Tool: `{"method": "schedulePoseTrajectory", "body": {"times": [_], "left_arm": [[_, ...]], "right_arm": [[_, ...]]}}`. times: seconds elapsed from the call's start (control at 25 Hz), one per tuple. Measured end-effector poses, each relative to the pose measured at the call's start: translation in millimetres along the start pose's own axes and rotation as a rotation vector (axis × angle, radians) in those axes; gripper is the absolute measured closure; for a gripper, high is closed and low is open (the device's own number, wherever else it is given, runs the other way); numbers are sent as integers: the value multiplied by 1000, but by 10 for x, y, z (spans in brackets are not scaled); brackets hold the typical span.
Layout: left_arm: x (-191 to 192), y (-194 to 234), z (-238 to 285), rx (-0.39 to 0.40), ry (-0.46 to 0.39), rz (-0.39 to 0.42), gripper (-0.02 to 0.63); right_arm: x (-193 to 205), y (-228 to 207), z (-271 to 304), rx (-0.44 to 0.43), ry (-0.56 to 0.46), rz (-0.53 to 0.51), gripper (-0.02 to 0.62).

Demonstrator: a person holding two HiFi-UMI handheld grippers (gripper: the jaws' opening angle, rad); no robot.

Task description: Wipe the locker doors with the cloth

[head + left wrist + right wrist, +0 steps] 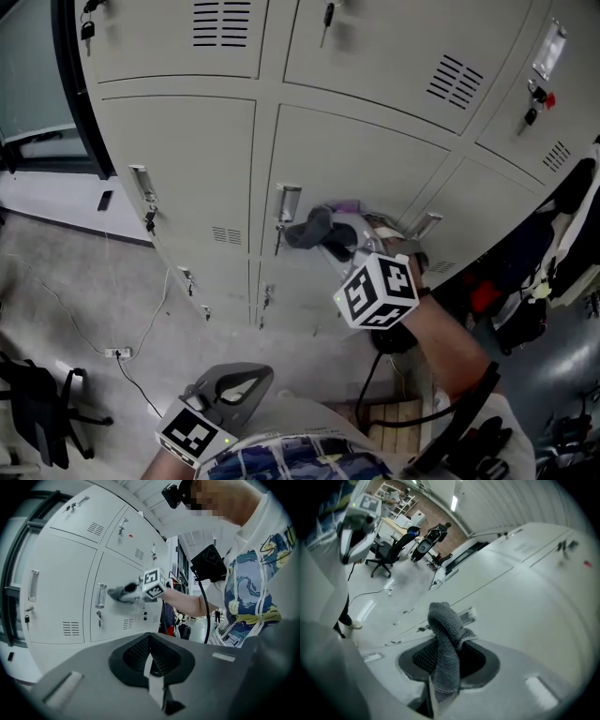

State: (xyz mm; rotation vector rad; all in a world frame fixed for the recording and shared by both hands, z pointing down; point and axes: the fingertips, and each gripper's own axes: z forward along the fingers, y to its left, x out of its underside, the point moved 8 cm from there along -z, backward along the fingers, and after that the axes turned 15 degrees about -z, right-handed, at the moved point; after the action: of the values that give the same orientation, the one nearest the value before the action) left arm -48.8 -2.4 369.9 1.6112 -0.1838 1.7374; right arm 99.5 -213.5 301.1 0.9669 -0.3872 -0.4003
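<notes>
My right gripper (336,240) is shut on a grey cloth (313,228). The cloth is bunched against the middle locker door (375,155), just right of that door's metal handle (287,202). In the right gripper view the cloth (443,637) sticks up from between the jaws of the right gripper (444,670), and the pale door (525,597) is close ahead. My left gripper (230,389) is held low near the person's body, away from the lockers. Its jaws (151,662) are shut with nothing in them. From there the cloth (117,592) shows on the door beside the handle (100,595).
The pale grey lockers (178,159) stand in rows with handles, vents and keys in the locks. A black office chair (37,412) stands at lower left, a power strip (118,352) with its cable lies on the floor. Dark bags and clothes (525,281) hang at right.
</notes>
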Motion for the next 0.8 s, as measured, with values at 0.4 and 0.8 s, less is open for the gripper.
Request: {"method": "schedulePoseTrajectory", "body": {"times": [0.4, 0.8], "left_arm": [[-15, -2, -31, 0, -26, 1, 604], [47, 104, -163, -39, -32, -19, 604]], "right_arm": [[-279, -1171, -468, 413, 33, -118, 483], [-57, -242, 136, 214, 43, -70, 483]]}}
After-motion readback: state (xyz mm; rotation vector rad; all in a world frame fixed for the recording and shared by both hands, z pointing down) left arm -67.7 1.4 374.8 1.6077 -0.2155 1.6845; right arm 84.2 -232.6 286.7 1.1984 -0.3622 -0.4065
